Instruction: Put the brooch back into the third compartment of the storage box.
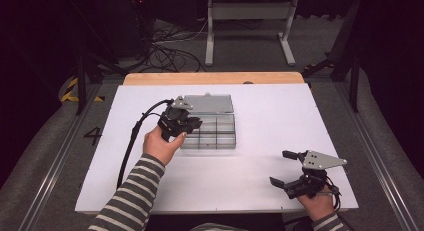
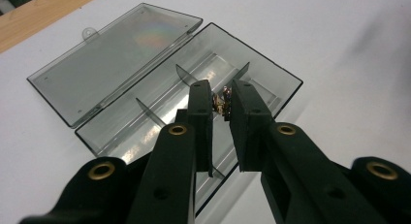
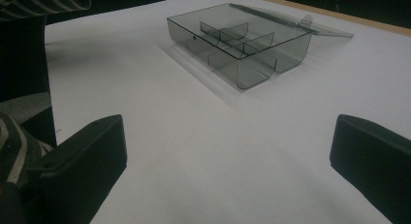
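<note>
Reading floor mark [image 1: 93, 136]: "4", I see no other writing.
Left gripper [image 2: 222, 105]: clenched on small metallic piece [image 2: 223, 102] over clear box [image 2: 271, 76], lid [image 2: 111, 59] open.
Right gripper [image 3: 228, 156]: released, well apart from the box.

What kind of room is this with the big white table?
Probably a lab or studio for recording handling tasks. A white table stands among dark curtains, loose cables lie on the floor behind it, and a person holds a claw over a clear divided box.
</note>
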Demonstrator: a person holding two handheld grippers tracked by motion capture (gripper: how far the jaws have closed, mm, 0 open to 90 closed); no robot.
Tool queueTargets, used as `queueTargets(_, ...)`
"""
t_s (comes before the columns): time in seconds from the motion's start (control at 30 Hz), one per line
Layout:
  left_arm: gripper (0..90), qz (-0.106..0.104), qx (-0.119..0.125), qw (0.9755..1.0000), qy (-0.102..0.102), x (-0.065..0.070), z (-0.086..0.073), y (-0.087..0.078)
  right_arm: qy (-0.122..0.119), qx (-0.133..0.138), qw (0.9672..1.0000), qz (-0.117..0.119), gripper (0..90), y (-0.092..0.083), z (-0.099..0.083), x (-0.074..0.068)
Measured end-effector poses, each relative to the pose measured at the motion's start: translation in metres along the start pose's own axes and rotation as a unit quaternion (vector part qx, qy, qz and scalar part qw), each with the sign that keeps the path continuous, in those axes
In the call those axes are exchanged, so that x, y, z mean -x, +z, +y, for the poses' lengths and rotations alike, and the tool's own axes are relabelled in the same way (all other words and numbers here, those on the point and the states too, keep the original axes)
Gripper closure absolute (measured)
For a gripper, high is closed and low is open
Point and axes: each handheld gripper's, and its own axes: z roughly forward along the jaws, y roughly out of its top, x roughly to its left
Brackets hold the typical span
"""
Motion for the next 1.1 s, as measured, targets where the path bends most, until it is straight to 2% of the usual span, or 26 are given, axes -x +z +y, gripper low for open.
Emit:
queueTargets(0.5, 79.9, -0.017, -0.010, 0.9991, -0.037, -0.008, 0.007, 0.036, -0.001, 0.001, 1.0000, 0.003, 0.6, 0.000, 0.000, 0.000)
queueTargets(0.9, 79.8, -0.012, -0.028, 0.9987, -0.041, -0.003, 0.012, 0.065, 0.000, 0.003, 1.0000, 0.005, 0.6, -0.001, 0.000, 0.001)
queueTargets(1.1, 79.8, -0.011, -0.032, 0.9981, -0.052, -0.003, 0.013, 0.076, 0.000, 0.003, 1.0000, 0.005, 0.6, -0.001, 0.000, 0.001)
